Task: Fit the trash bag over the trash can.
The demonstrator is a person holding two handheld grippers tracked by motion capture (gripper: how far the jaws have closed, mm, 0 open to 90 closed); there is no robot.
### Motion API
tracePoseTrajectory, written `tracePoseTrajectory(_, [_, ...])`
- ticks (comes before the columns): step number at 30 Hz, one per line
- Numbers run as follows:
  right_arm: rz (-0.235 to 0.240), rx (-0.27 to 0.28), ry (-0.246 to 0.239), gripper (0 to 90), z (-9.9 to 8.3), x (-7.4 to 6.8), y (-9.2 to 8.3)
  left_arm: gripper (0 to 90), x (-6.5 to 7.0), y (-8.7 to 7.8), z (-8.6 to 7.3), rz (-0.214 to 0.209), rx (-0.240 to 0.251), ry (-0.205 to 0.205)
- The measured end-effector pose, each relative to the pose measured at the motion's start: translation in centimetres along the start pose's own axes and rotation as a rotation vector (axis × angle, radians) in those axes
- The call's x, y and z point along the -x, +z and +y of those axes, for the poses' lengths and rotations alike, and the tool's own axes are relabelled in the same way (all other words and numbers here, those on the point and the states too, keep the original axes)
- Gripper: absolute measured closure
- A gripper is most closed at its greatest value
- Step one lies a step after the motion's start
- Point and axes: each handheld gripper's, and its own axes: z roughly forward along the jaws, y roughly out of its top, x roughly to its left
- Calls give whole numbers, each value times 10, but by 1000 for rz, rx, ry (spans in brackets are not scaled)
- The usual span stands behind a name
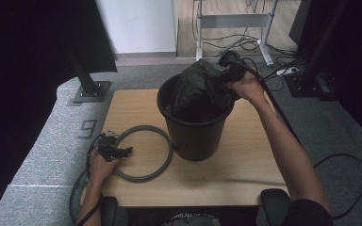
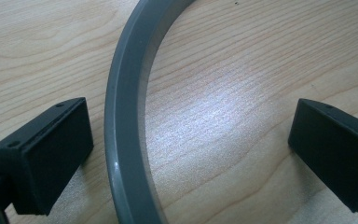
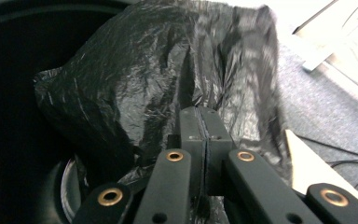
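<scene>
1. High view: my right gripper (image 1: 227, 70) is up at the far right rim of the black bin (image 1: 195, 126), which stands in the middle of the wooden table (image 1: 245, 165). A black bin bag (image 1: 199, 89) bulges out of the bin's mouth, and my right jaws sit at the bag's right edge. My left gripper (image 1: 118, 151) rests low on the table at the near left, right at the grey ring (image 1: 143, 153) that lies flat beside the bin.

2. Left gripper view: my left jaws stand wide apart. The grey ring (image 2: 126, 121) curves up between them, close to the left-hand pad and well clear of the other one. Neither pad touches it, so nothing is held here.

3. Right gripper view: my right jaws are pressed together, and a fold of the bin bag (image 3: 168, 93) is pinched between the pads. The bag rises ahead of and above the jaws, and the dark hollow of the bin (image 3: 14, 116) lies to the left of it.

4. My judgement: the coming move turns on the bag's edge lying outward of the bin's rim. My right hand holds it, so it should draw the film over the rim; the ring, nearer my left hand, waits.
</scene>
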Motion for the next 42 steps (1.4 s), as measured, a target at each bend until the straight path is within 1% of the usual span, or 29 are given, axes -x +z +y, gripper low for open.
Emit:
tracePoseTrajectory(3, [10, -39, -7, 838, -7, -3, 12, 0, 0, 0, 0, 0, 1, 0])
tracePoseTrajectory(4, [10, -48, -5, 809, -9, -3, 14, 0, 0, 0, 0, -1, 1, 0])
tracePoseTrajectory(5, [12, -48, -3, 759, -10, -2, 15, 0, 0, 0, 0, 0, 1, 0])
tracePoseTrajectory(9, [4, 13, 24, 563, -3, 3, 9, 0, 0, 0, 0, -2, -1, 1])
tracePoseTrajectory(10, [-1, 29, 26, 532, 0, 4, 7, 0, 0, 0, 0, -2, -2, 2])
tracePoseTrajectory(12, [-14, 62, 32, 505, 7, 6, 6, 0, 0, 0, 0, -2, -2, 2])
tracePoseTrajectory(13, [-31, 74, 38, 490, 11, 8, 6, 0, 0, 0, 0, -2, -2, 2])
tracePoseTrajectory(15, [-60, 62, 33, 496, 16, 12, 12, 0, 0, 0, 0, -2, -2, 2])
tracePoseTrajectory(17, [-61, 39, 39, 556, 16, 16, 20, 0, 0, 0, 0, -3, -2, 2])
tracePoseTrajectory(18, [-62, 18, 41, 592, 14, 18, 25, 0, 0, 0, 0, -2, -2, 2])
tracePoseTrajectory(19, [-71, -9, 32, 639, 12, 19, 30, 0, 0, 0, 0, -3, -2, 2])
tracePoseTrajectory(20, [-78, -35, 19, 666, 9, 20, 36, 0, 0, 0, 0, -3, -2, 2])
tracePoseTrajectory(22, [-64, -32, 26, 711, 5, 23, 39, 0, 0, 0, 0, -3, -2, 3])
tracePoseTrajectory(24, [-42, -40, 40, 717, 2, 28, 38, 0, 0, 0, 0, -3, -2, 3])
tracePoseTrajectory(25, [-39, -43, 44, 711, 2, 29, 37, 0, 0, 0, 0, -4, -2, 4])
tracePoseTrajectory(26, [-41, -37, 46, 668, 3, 30, 35, 0, 0, 0, 0, -4, -2, 4])
tracePoseTrajectory(27, [-49, -23, 47, 612, 5, 31, 32, 0, 0, 0, 1, -4, -2, 4])
tracePoseTrajectory(28, [-47, -6, 47, 572, 8, 32, 31, 0, 0, 0, 1, -4, -2, 4])
tracePoseTrajectory(30, [-30, -1, 43, 548, 13, 33, 31, 0, 0, 0, 1, -4, -2, 5])
tracePoseTrajectory(31, [-28, -1, 37, 562, 15, 33, 33, 0, 0, 0, 1, -4, -2, 4])
tracePoseTrajectory(32, [-17, 1, 37, 600, 16, 33, 35, 0, 0, 0, 1, -4, -2, 5])
tracePoseTrajectory(33, [-10, -3, 45, 631, 16, 33, 37, 0, 0, 0, 1, -4, -2, 5])
tracePoseTrajectory(34, [-12, -15, 47, 666, 16, 34, 39, 0, 0, 0, 1, -4, -2, 5])
tracePoseTrajectory(35, [-18, -38, 40, 686, 14, 34, 42, 0, 0, 0, 1, -5, -2, 5])
tracePoseTrajectory(36, [-14, -43, 43, 704, 12, 35, 43, 0, 0, 0, 1, -5, -2, 5])
tracePoseTrajectory(38, [-8, -37, 42, 730, 8, 35, 39, 0, 0, 0, 1, -5, -2, 5])
tracePoseTrajectory(42, [-15, -30, 55, 734, -5, 34, 24, 0, 0, 0, 1, -5, -1, 5])
